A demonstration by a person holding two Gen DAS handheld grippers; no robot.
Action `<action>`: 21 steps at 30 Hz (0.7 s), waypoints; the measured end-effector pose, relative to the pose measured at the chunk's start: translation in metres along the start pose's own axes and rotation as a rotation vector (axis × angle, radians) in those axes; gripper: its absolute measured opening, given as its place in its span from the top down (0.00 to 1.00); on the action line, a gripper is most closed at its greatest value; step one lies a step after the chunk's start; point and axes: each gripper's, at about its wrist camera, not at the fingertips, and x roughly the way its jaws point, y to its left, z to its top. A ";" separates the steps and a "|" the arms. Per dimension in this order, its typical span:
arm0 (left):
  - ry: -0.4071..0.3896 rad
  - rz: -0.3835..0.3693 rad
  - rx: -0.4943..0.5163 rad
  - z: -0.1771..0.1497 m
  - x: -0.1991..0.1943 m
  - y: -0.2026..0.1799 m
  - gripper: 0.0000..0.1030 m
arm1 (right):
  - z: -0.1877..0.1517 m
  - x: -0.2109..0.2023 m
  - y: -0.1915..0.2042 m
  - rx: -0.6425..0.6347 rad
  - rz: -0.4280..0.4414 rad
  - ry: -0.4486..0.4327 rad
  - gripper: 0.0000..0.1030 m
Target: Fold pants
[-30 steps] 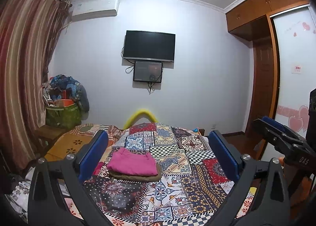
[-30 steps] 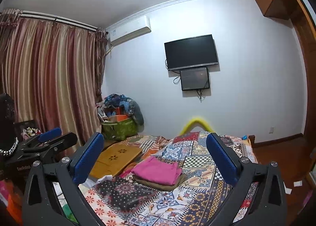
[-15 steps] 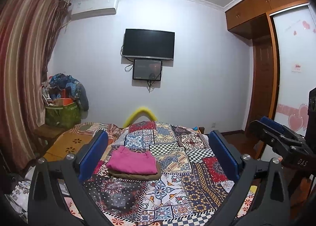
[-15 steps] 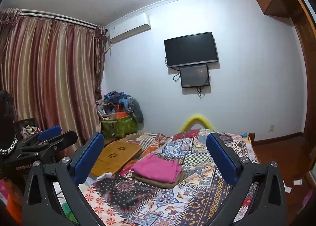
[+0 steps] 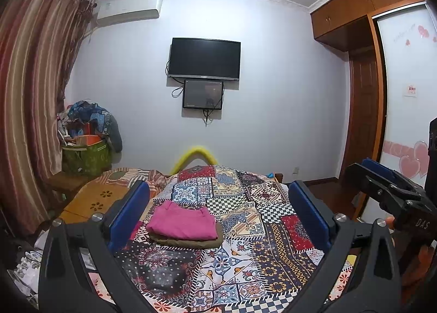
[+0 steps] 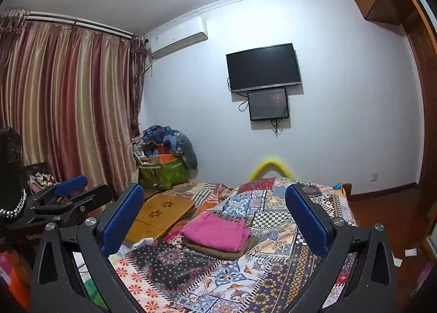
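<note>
Folded pink pants (image 5: 183, 221) (image 6: 215, 231) lie on top of a folded olive-brown garment (image 5: 191, 242) (image 6: 218, 252), on the patchwork bedspread (image 5: 245, 258) (image 6: 273, 272). My left gripper (image 5: 218, 195) hovers above the bed, short of the stack, open with nothing between its blue pads. My right gripper (image 6: 214, 198) is also open and empty, held back from the stack and off to its right. Each gripper appears at the edge of the other's view: right gripper (image 5: 382, 184), left gripper (image 6: 71, 192).
A wooden lap table (image 5: 95, 201) (image 6: 161, 212) rests on the bed's left side. A green bag piled with clothes (image 5: 84, 157) (image 6: 164, 173) stands by the striped curtain (image 6: 68, 108). A TV (image 5: 204, 57) hangs on the far wall; a wardrobe (image 5: 404, 94) stands right.
Both views have drifted very slightly, with the room sliding up a little in frame. The stack has not moved and both grippers stay open and empty.
</note>
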 end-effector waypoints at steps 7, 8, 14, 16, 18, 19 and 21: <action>0.006 -0.015 -0.009 -0.001 0.002 0.005 0.00 | 0.000 -0.001 0.001 -0.007 0.000 0.004 0.00; 0.006 -0.015 -0.011 -0.001 0.002 0.005 0.00 | 0.000 -0.001 0.001 -0.007 0.000 0.004 0.00; 0.007 -0.018 -0.011 -0.001 0.002 0.006 0.00 | 0.001 -0.002 0.001 -0.014 -0.002 0.001 0.00; 0.009 -0.021 -0.010 -0.001 0.003 0.006 0.00 | 0.000 -0.002 0.001 -0.015 -0.004 0.000 0.00; 0.010 -0.023 -0.007 -0.002 0.003 0.006 0.00 | 0.000 -0.002 0.001 -0.014 -0.003 0.001 0.00; 0.009 -0.024 -0.005 -0.002 0.002 0.006 0.00 | 0.000 -0.002 0.001 -0.014 -0.004 0.001 0.00; 0.007 -0.026 -0.003 -0.002 0.002 0.006 0.00 | 0.000 -0.002 0.001 -0.014 -0.004 0.001 0.00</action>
